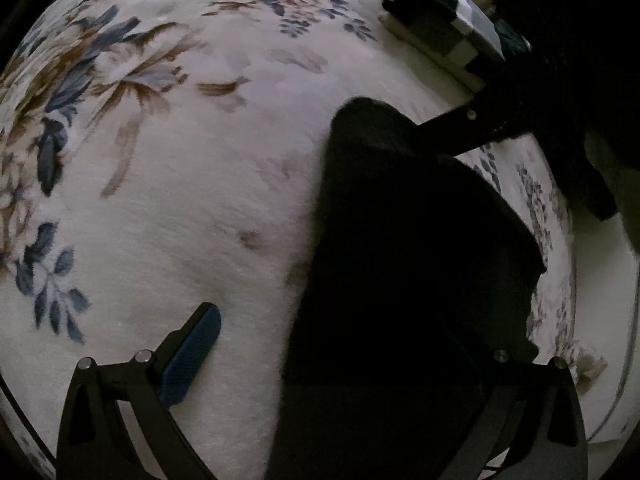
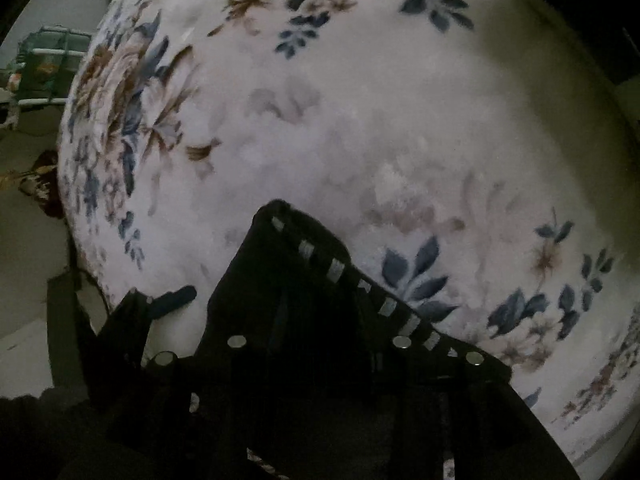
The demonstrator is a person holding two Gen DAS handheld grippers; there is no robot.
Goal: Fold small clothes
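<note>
1. The left gripper's [image 1: 320, 360] fingers [image 1: 192, 356] stand wide open, holding nothing.
2. The dark garment [image 1: 400, 240] lies on the floral blanket [image 1: 180, 200], under its right finger, long axis running near-to-far.
3. The right gripper [image 2: 320, 320] is over the garment; its grip cannot be told.

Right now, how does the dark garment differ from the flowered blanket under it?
The dark garment is black, with a row of pale dashes along one edge; the flowered blanket is pale with blue and brown flowers. The garment is small and covers only part of the blanket, which fills most of both views. The garment lies on top; the blanket is spread beneath. Both are soft cloth.
</note>
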